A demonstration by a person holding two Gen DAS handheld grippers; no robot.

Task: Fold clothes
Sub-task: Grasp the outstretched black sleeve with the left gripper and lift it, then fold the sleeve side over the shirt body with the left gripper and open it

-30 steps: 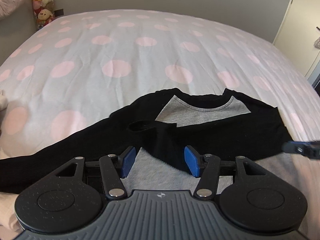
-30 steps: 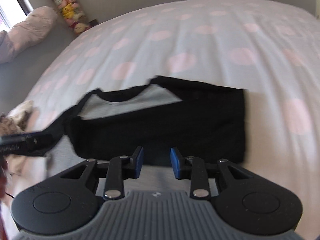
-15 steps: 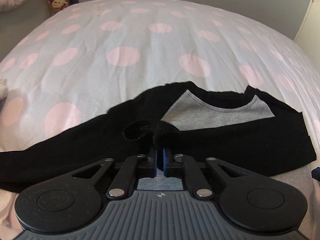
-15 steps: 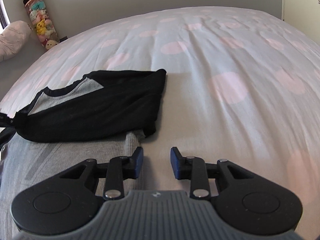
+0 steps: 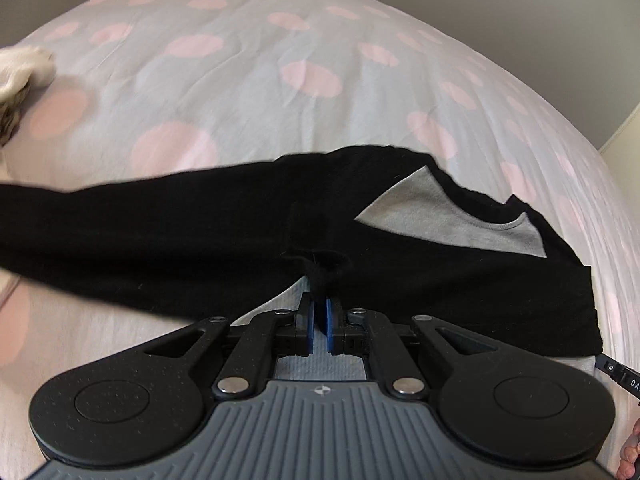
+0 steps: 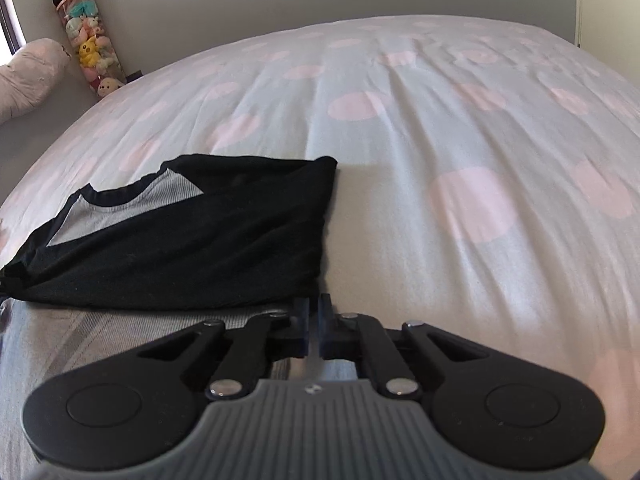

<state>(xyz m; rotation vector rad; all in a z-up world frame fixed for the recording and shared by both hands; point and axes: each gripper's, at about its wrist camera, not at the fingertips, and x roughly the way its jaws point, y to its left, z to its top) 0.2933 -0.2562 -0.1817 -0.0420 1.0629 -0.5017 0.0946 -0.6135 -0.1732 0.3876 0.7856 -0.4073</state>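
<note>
A grey shirt with black sleeves (image 5: 440, 220) lies on the dotted bed. In the left wrist view, one black sleeve (image 5: 160, 232) stretches off to the left. My left gripper (image 5: 319, 308) is shut on a bunched bit of black sleeve cuff (image 5: 320, 272) over the grey body. In the right wrist view, the other black sleeve (image 6: 200, 240) lies folded across the chest below the grey neckline (image 6: 120, 216). My right gripper (image 6: 314, 308) is shut at the shirt's right edge, its pads pinching the fabric just below the folded sleeve's corner.
The bedsheet (image 6: 440, 140) with pink dots spreads far and right of the shirt. A cream cloth (image 5: 20, 68) lies at the bed's left. A tube of plush toys (image 6: 86, 40) and a pink pillow (image 6: 28, 72) stand by the wall. A person's fingers (image 5: 630, 460) show at the lower right.
My left gripper closed on the black cuff and holds it, now shifted right along the sleeve. My right gripper moved to the shirt's right edge and went from open to shut.
</note>
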